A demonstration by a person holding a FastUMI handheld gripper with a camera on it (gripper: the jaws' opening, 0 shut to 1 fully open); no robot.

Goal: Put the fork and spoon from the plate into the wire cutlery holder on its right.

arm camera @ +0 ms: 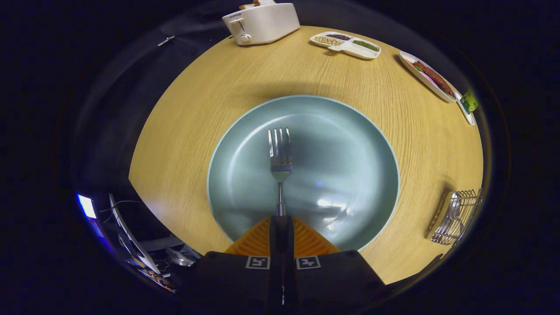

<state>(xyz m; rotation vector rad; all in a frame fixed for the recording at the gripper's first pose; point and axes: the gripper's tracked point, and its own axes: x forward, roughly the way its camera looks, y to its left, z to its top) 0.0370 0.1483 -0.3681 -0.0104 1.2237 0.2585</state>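
On the far left of the wooden table a white toaster stands at the back edge, well apart from everything the task concerns. Toward the middle, the pale blue plate lies just ahead of the gripper, whose two fingers are pressed together on the handle of the fork; the tines point away over the plate's centre, and whether the fork is lifted or resting on the plate cannot be told. No spoon lies on the plate. Farther right, two divided snack trays sit along the back edge. Nearest on the right, close to the table's edge, stands the wire cutlery holder, with what looks like a spoon already inside it. By that reading the task is about half done: the spoon is placed, and the fork, now gripped, has yet to go over. Bare tabletop lies between plate rim and holder, so the way across looks open, though the holder's closeness to the table edge leaves little margin beyond it.
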